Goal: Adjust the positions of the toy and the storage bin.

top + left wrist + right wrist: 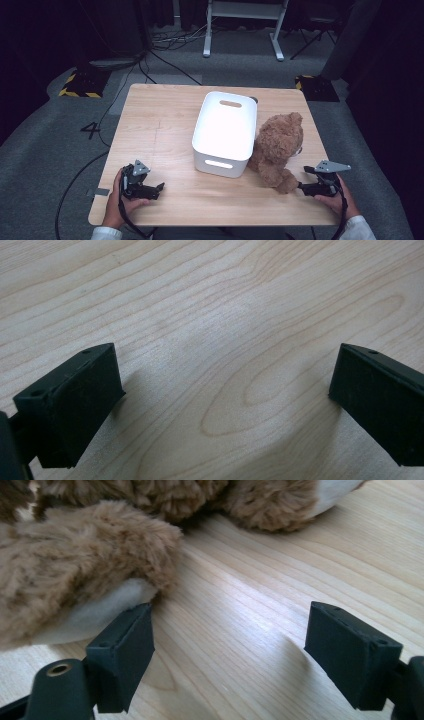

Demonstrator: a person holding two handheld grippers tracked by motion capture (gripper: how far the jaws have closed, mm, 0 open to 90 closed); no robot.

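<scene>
A brown teddy bear (277, 145) lies on the wooden table (155, 130), leaning against the right side of a white bin (220, 167) with handle slots. My right gripper (304, 178) rests at the table's right front, just right of the bear's foot, jaws wide apart. In the right gripper view the bear's (90, 555) pale sole lies against the left jaw, and bare wood shows between the jaws of the right gripper (230, 625). My left gripper (152, 190) sits at the left front corner, pointing right, and the left gripper (225, 370) is open over bare wood.
The bin stands mid-table, between the two grippers and farther back. Open tabletop (225, 300) stretches left of the bin. Past the table lie grey floor, cables (165, 55) and a white desk frame (242, 30).
</scene>
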